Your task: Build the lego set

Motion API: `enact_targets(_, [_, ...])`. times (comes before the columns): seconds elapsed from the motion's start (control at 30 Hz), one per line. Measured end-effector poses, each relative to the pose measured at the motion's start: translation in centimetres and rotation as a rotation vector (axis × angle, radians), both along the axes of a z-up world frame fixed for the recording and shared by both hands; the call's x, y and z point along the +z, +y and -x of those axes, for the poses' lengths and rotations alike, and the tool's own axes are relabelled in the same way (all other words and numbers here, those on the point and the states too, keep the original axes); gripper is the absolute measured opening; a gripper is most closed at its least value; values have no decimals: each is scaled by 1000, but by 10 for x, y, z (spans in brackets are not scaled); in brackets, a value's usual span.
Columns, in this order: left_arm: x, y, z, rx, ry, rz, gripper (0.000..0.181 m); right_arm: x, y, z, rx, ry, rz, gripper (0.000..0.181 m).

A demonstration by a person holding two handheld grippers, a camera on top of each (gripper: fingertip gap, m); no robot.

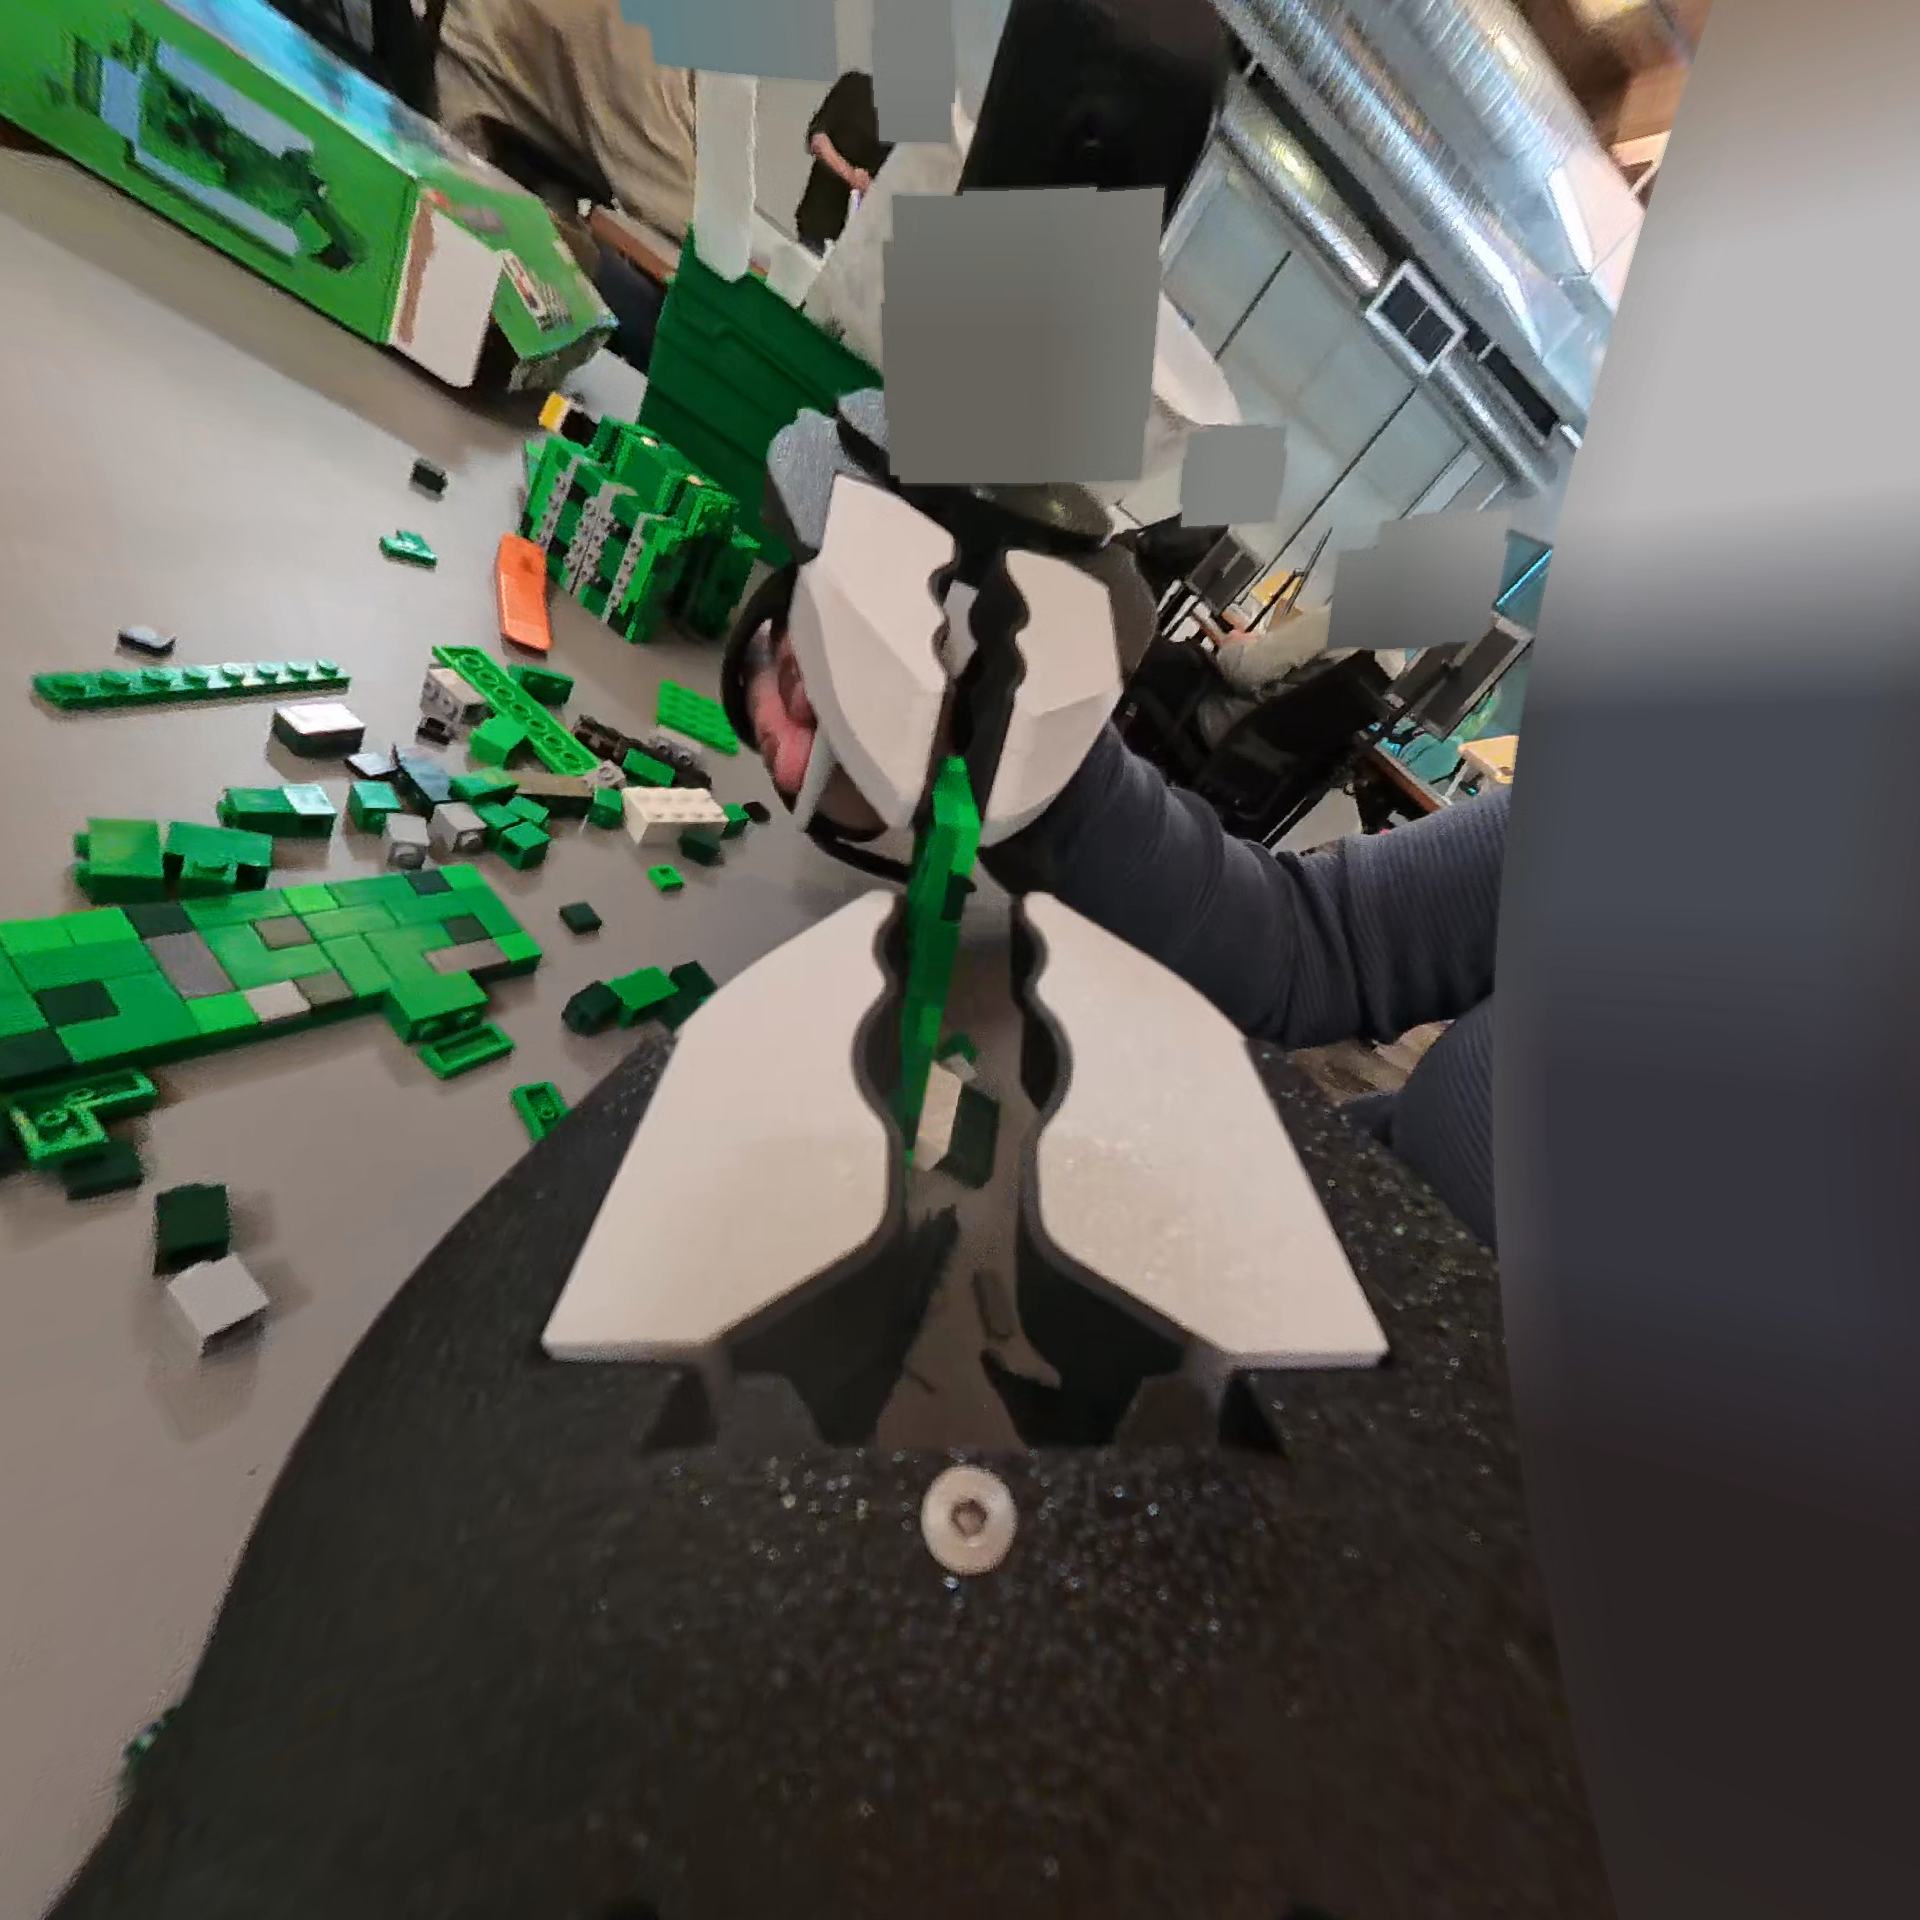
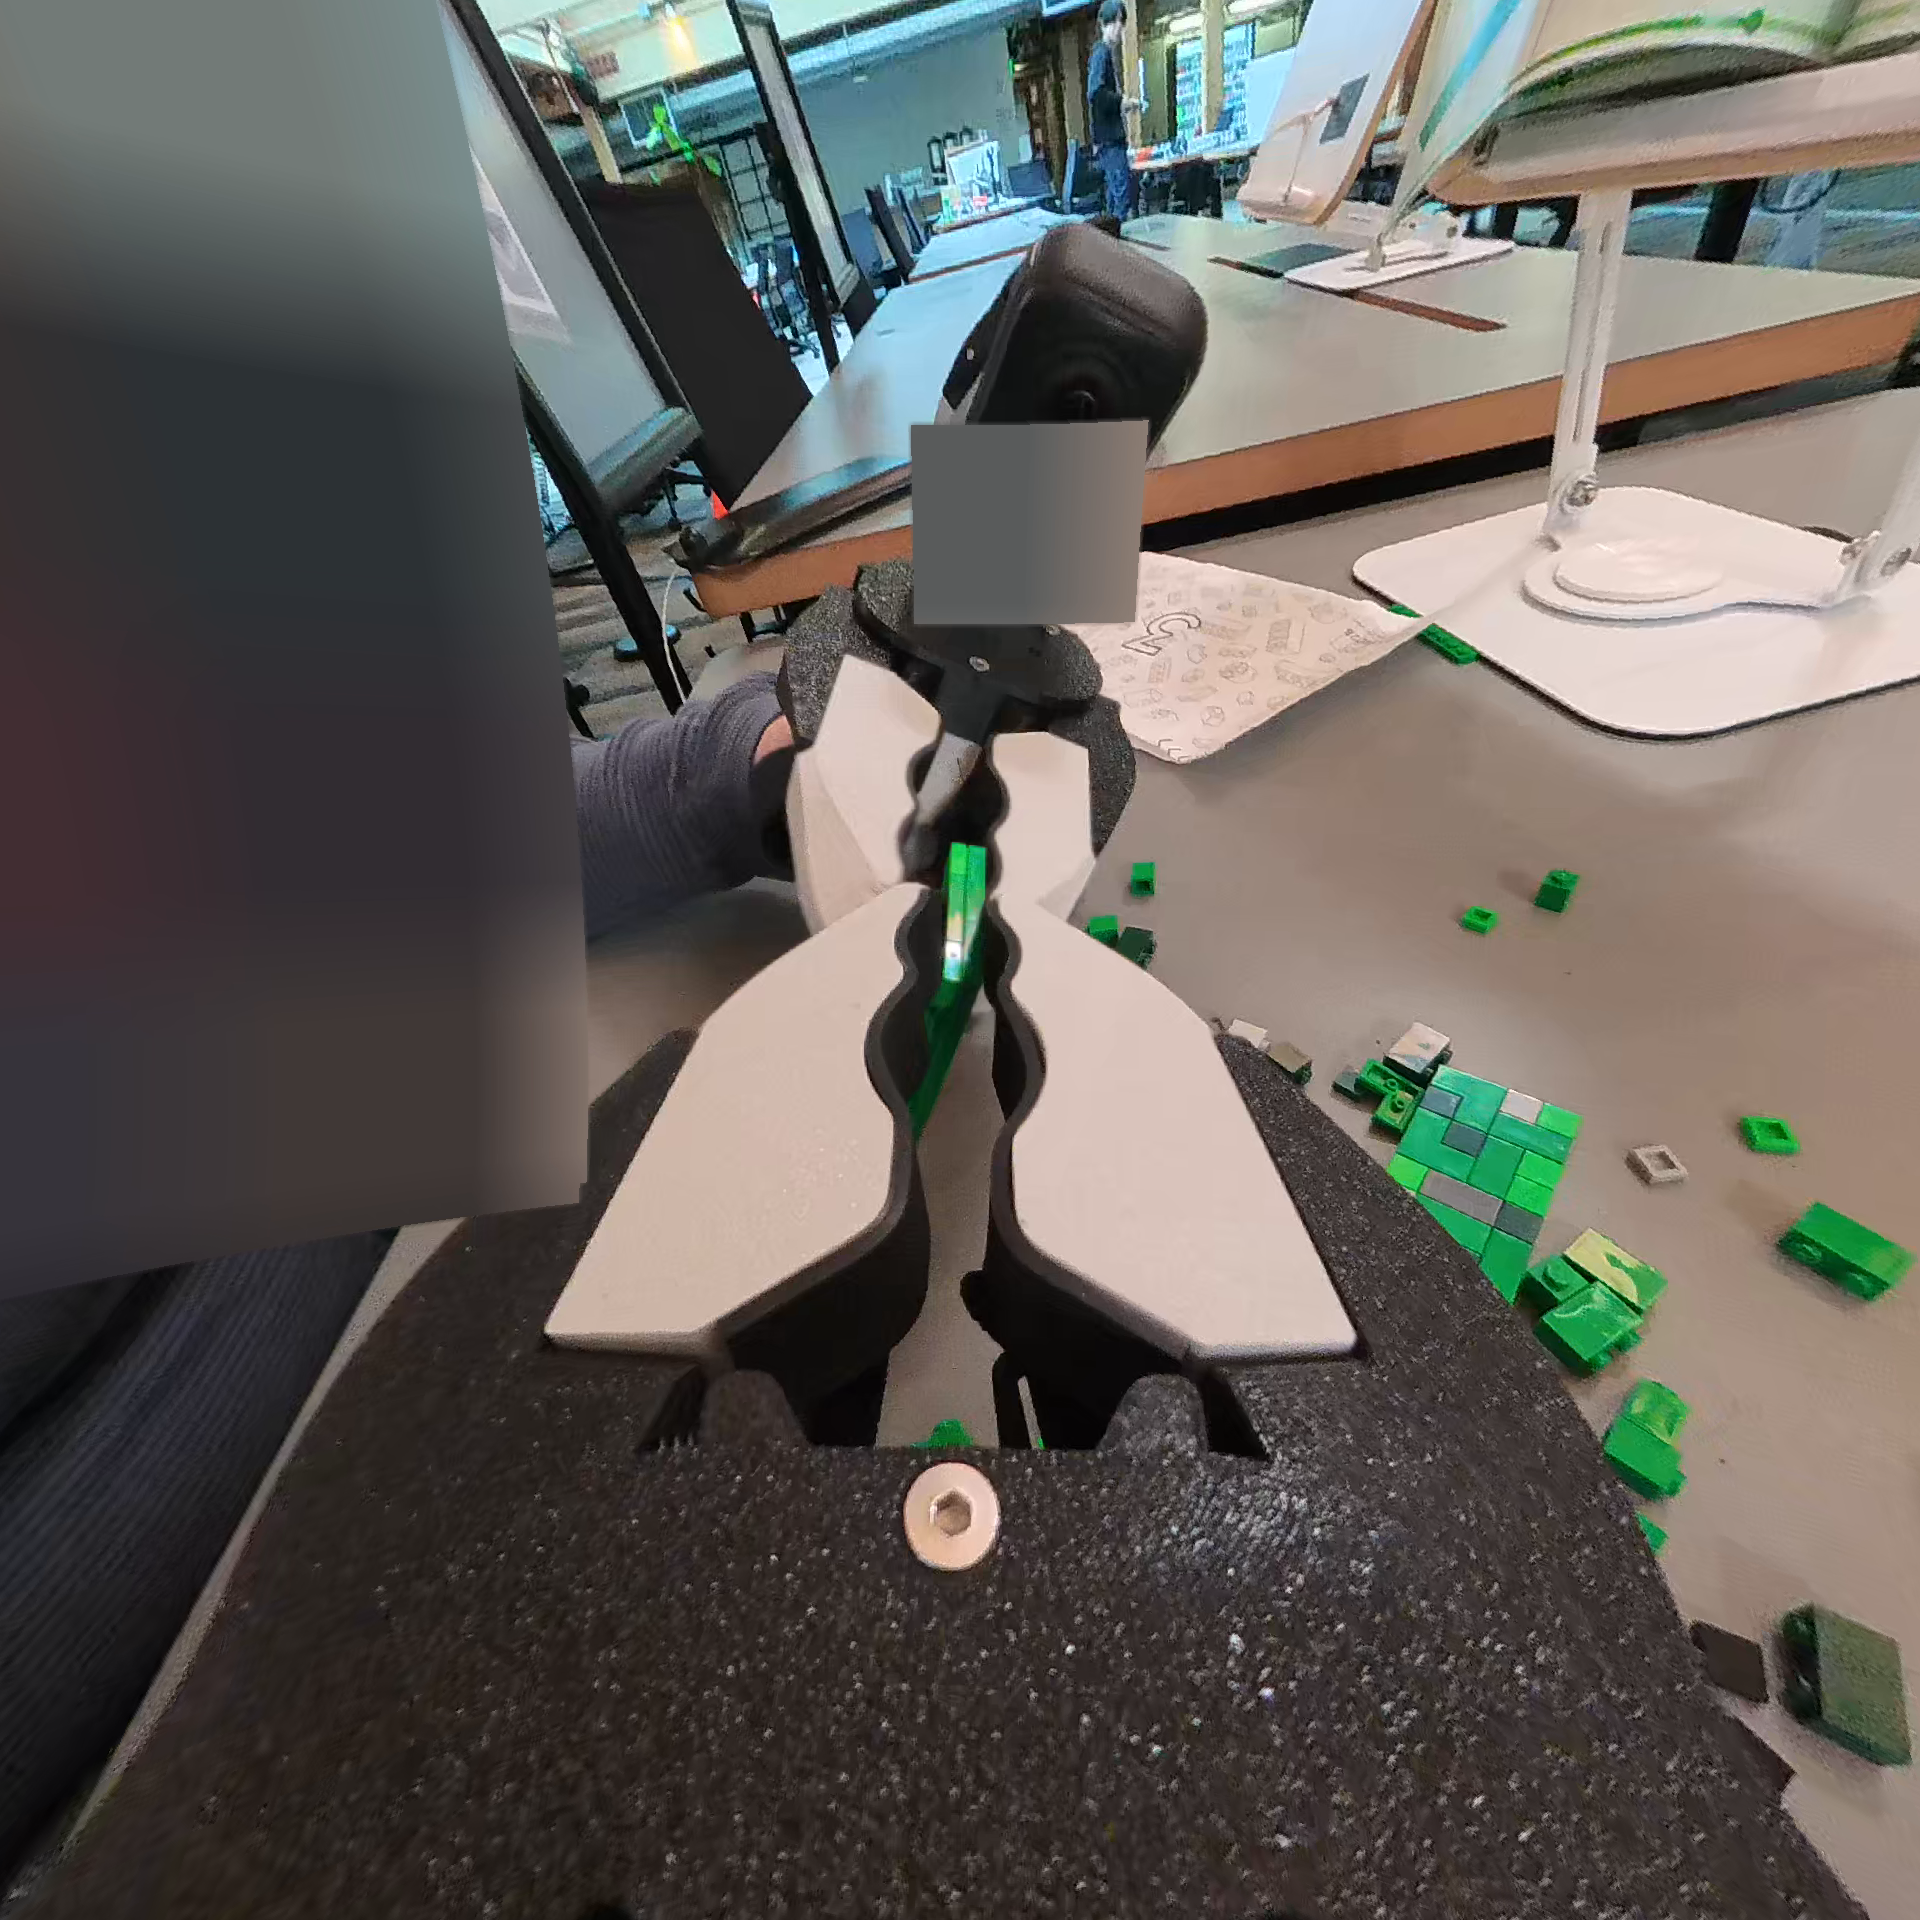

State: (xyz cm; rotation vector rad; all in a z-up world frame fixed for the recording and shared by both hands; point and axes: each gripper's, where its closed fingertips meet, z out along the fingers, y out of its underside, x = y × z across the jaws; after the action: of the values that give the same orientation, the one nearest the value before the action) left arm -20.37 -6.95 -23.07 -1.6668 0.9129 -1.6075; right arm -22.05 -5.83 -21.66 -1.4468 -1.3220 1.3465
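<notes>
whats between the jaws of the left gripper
A thin green lego plate stands on edge there, its far end in the right gripper. Small grey and dark pieces show beside it; its lower end is hidden.

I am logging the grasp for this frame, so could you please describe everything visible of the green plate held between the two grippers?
The green plate is a thin, flat, bright green plastic piece, seen edge-on, with a few small darker and pale tiles on one face. It is off the table, spanning between the left gripper and right gripper, each shut on one end.
</notes>
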Motion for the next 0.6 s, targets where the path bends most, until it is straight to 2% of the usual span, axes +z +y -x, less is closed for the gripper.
enact_targets(0.07, [-4,4,-1,29,18,-18,6,-3,3,1,-24,-17,-27,7])
enact_targets(0.13, [-5,10,1,70,13,33,6,-4,12,2,-102,-35,-113,11])
enact_targets(0.23, [-11,30,10,174,-31,207,6,-4,16,1,-169,-92,-295,64])
enact_targets(0.27, [-10,33,14,186,-61,244,5,-6,16,1,-185,-128,-363,74])
enact_targets(0.33, [-9,33,16,188,-66,247,6,-15,18,4,-216,-229,-490,75])
enact_targets(0.4, [-11,29,12,180,-13,192,6,-21,24,7,-266,-299,-564,63])
enact_targets(0.47, [-12,24,7,162,25,130,6,-21,22,11,-261,-287,-537,50])
enact_targets(0.6, [-5,21,9,146,-1,73,6,-20,16,10,-202,-233,-391,39])
